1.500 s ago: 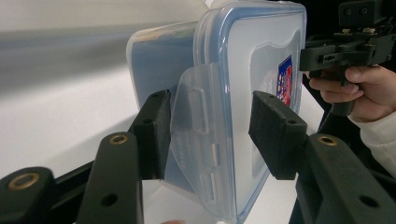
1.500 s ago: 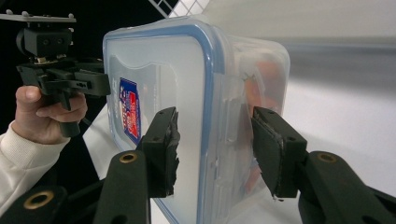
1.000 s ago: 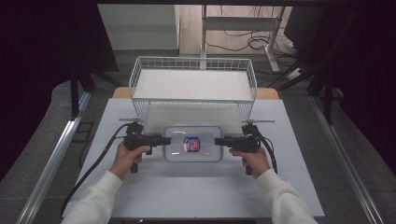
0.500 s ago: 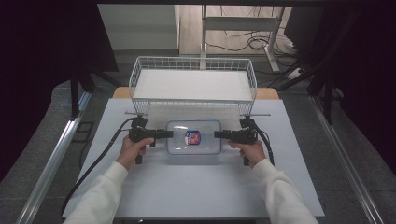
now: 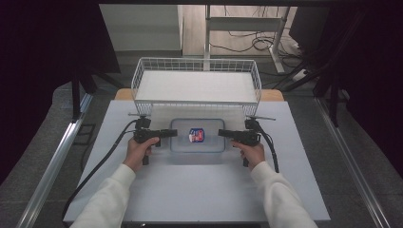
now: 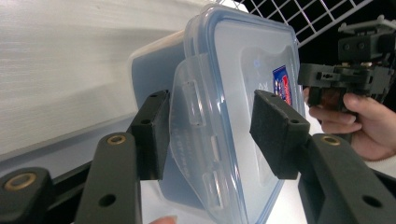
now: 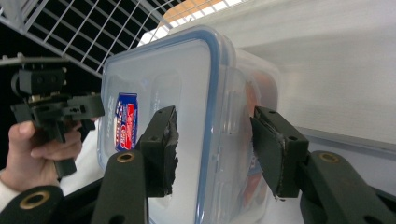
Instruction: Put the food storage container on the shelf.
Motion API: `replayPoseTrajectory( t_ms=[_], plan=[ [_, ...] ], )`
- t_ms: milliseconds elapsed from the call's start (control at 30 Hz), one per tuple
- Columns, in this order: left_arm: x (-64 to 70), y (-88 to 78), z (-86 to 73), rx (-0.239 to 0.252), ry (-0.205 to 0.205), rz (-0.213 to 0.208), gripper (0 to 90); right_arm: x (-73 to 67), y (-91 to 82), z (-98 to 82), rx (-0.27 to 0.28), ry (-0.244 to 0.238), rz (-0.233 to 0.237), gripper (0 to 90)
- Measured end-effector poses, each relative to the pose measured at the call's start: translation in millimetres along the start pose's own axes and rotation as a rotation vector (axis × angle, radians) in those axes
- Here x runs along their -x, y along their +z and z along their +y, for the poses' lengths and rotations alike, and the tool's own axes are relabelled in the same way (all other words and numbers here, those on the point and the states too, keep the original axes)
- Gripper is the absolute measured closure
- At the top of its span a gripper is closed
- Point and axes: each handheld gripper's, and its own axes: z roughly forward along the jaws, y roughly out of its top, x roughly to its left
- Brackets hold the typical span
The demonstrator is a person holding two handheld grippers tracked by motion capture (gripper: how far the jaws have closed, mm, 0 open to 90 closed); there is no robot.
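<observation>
Here the left gripper point(image 5: 172, 133) is clamping the left end of the lidded container point(image 5: 197, 135), its pads biting across the side latch flap point(image 6: 194, 140). The box is lying between the tools, long axis running gripper to gripper, both equally near. The right gripper point(image 5: 222, 133) is clamping the opposite end. It is translucent, blue-rimmed, a red-and-blue label point(image 5: 196, 135) showing.

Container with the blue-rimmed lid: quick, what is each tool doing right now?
Left tool: closed on the container, at its end flap.
Right tool: closed on the container's other end.
</observation>
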Motion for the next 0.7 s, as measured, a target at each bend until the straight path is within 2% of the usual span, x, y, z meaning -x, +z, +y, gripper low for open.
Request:
replayPoseTrajectory(
  t_ms=[167, 267, 367, 467, 500, 533, 567, 600, 633, 667, 700],
  plan=[
    [-4.9, 3.3, 0.6, 0.015, -0.037, -0.007, 48.1, 1.5, 2.5, -0.3, 0.019, 0.051, -0.007, 50.2],
    [-7.9, 5.1, 0.9, 0.022, -0.045, -0.01, 47.5, 3.4, 5.1, -0.4, 0.035, 0.081, -0.016, 50.0],
    [-9.4, 6.3, 0.8, 0.027, -0.059, -0.007, 47.2, 3.8, 5.8, -0.6, 0.038, 0.09, -0.021, 49.8],
    [-10.7, 6.5, 0.9, 0.031, -0.053, -0.01, 46.7, 3.4, 6.6, -0.9, 0.048, 0.09, -0.024, 49.3],
    [-9.0, 6.6, 0.3, 0.037, -0.053, -0.005, 46.5, 3.3, 6.2, -1.0, 0.045, 0.082, -0.03, 48.0],
    [-8.4, 6.6, -0.1, 0.036, -0.042, -0.006, 43.3, 0.1, 6.7, -2.3, 0.051, 0.068, -0.052, 41.6],
    [-6.5, 6.4, -0.9, 0.034, -0.036, -0.009, 40.3, -2.9, 6.8, -3.7, 0.053, 0.049, -0.071, 39.0],
    [-4.2, 6.0, -1.8, 0.034, -0.019, 0.001, 37.5, -6.6, 6.1, -5.6, 0.055, 0.018, -0.094, 37.1],
    [-2.2, 5.0, -2.5, 0.032, -0.001, 0.011, 37.5, -6.6, 6.1, -5.6, 0.055, 0.018, -0.094, 37.1],
    [1.8, 2.1, -3.8, 0.036, 0.023, 0.035, 33.3, -16.5, 1.7, -9.7, 0.081, -0.05, -0.143, 34.8],
    [4.0, -1.1, -4.6, 0.04, 0.043, 0.053, 33.3, -16.5, 1.7, -9.7, 0.081, -0.05, -0.143, 34.8]
  ],
)
